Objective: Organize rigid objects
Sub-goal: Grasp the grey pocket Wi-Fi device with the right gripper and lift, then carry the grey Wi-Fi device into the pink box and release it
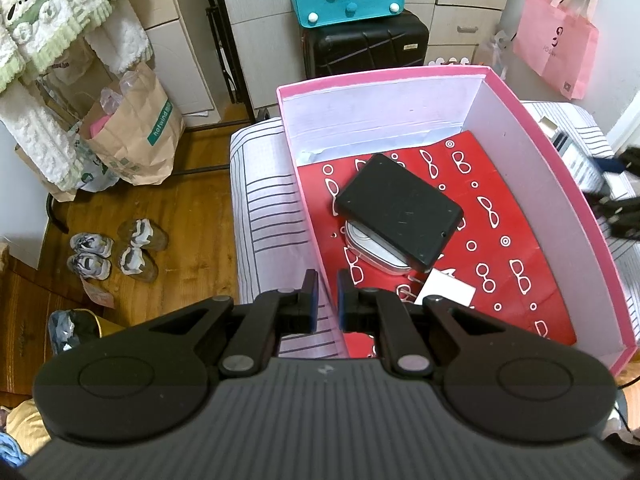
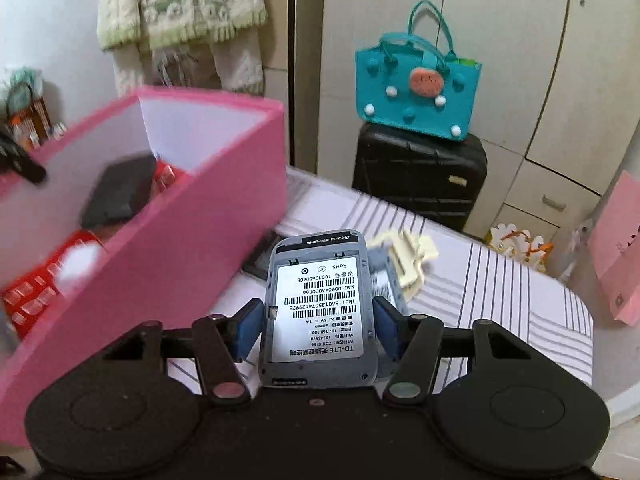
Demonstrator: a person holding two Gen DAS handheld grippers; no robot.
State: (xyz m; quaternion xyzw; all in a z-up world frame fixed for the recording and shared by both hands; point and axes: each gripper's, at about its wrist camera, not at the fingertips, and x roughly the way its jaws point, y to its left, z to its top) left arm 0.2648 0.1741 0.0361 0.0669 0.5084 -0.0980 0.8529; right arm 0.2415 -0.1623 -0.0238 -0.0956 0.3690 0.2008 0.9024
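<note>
Pink box [image 1: 576, 200]: open-topped, sits on the striped bed [image 1: 260, 200]; red patterned sheet lines the floor.
Already inside: black flat case [image 1: 398, 210] lying on a white oval gadget [image 1: 374, 254], small white card [image 1: 446, 290] just beside them.
Left gripper [image 1: 327, 296]: jaws nearly together, pinching the box's near-left wall between the blue pads. Looks like it's steadying the box.
Right gripper [image 2: 318, 330]: clamped on a grey pocket router [image 2: 318, 308], pads on its two long side edges, label side up, back cover off. Router is up off the bed, just beside the box's outer wall, not yet over the opening.
Handling, my read: hard plastic shell, light, stiff, won't flex under the pads. Smooth sides, so it could slide if tilted steeply. Long edges near mid-body are the right hold; the open back with the label and the exposed tab are the parts to keep off.
Still on the bed: cream plastic clip [image 2: 412, 264] and something grey with a barcode label behind the router, partly hidden, can't tell what.
Next, likely: lift over the rim, set down on bare red floor beside the black case, not on top.
Risk: clipping the pink wall; the cardboard would shift if the left hold slips.
</note>
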